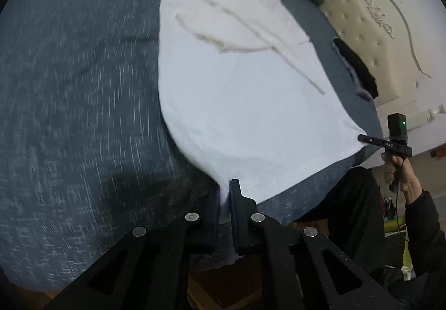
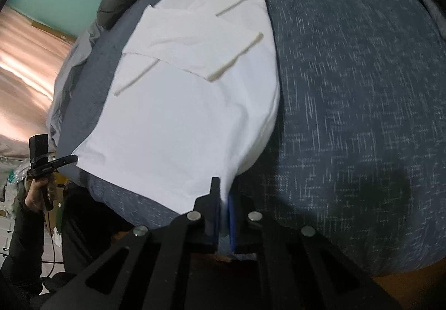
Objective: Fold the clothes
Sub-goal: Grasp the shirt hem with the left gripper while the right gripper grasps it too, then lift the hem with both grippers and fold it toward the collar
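Pinching the white shirt point(image 1: 251, 114) on the bed point(image 1: 83, 86).
We clamp one hem corner in each gripper: left point(image 1: 227, 198), right point(image 2: 223, 198).

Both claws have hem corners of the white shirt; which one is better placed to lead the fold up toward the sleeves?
Neither, by much. The left claw and right claw are each shut on a bottom corner of the white shirt, level at the edge of the bed. The fold probably needs both moving together.
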`<move>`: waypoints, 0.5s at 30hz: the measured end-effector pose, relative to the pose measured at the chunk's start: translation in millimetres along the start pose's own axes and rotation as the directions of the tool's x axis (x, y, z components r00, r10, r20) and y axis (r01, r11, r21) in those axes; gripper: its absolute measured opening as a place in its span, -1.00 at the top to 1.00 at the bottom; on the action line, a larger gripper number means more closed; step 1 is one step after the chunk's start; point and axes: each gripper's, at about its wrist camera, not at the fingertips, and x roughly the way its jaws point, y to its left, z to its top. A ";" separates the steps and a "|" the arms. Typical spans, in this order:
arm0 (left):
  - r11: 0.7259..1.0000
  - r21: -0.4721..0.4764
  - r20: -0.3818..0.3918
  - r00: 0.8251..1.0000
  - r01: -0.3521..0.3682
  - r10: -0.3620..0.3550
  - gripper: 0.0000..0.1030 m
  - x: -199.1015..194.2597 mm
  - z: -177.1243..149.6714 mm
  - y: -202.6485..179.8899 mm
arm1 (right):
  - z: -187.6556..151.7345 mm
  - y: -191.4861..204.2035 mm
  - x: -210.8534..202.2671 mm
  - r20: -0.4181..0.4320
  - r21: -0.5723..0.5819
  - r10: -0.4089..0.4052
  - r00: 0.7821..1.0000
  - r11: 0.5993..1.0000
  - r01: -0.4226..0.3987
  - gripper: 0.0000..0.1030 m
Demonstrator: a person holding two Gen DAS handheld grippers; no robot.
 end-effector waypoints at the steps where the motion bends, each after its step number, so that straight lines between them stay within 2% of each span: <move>1: 1.000 0.007 0.010 1.000 0.003 -0.003 0.87 -4.1 1.8 -2.5 | 0.7 0.2 -4.8 0.005 -0.008 0.005 1.000 1.000 -0.005 0.92; 5: 0.999 0.032 0.030 0.999 0.023 -0.024 0.87 -18.6 7.4 -11.2 | -1.6 11.8 -16.0 0.025 -0.038 0.026 0.999 0.999 -0.025 0.92; 15: 0.997 0.077 0.050 0.998 0.024 -0.028 0.88 -41.8 -9.7 -25.2 | -8.7 32.9 -43.5 0.065 -0.088 0.094 0.993 0.992 -0.088 0.93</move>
